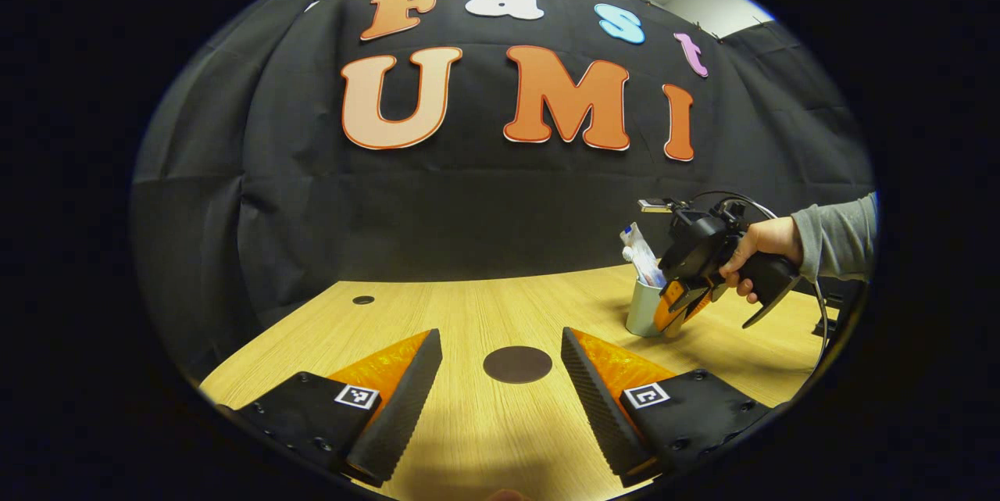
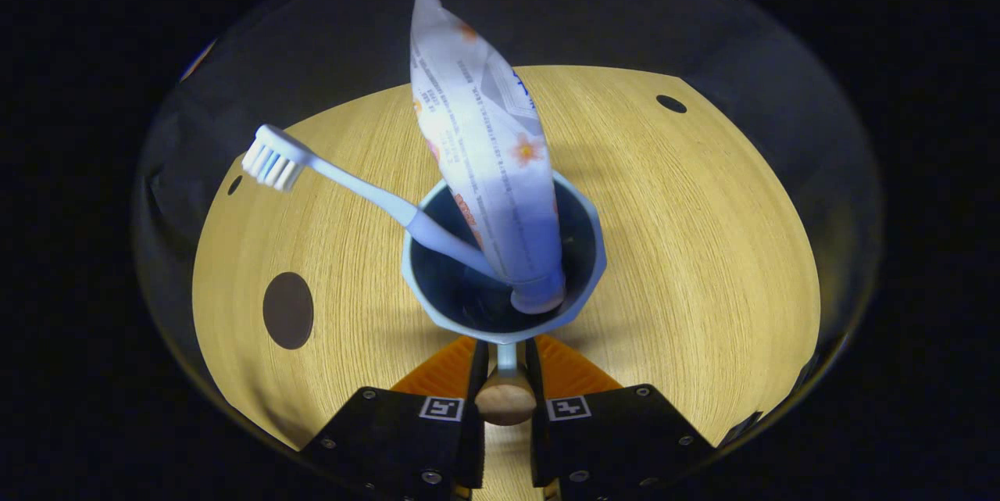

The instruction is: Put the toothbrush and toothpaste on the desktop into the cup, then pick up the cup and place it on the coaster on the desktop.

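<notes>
Your right gripper [image 2: 505,376] pinches the handle [image 2: 506,360] of the light, rigid, top-heavy cup [image 2: 582,212]; left gripper [image 1: 500,384] fingers spread

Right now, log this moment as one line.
toothbrush, toothpaste: in cup | right hand-held gripper: shut on cup handle | coaster: bare

Left claw [image 1: 500,376]: fingers spread wide, nothing between them, held low and level. Right claw [image 2: 506,376]: fingers drawn close together, clamped from both sides on a narrow handle. In the left gripper view it tilts downward, gripped by a hand [image 1: 754,247] in a grey sleeve [image 1: 836,239].
</notes>
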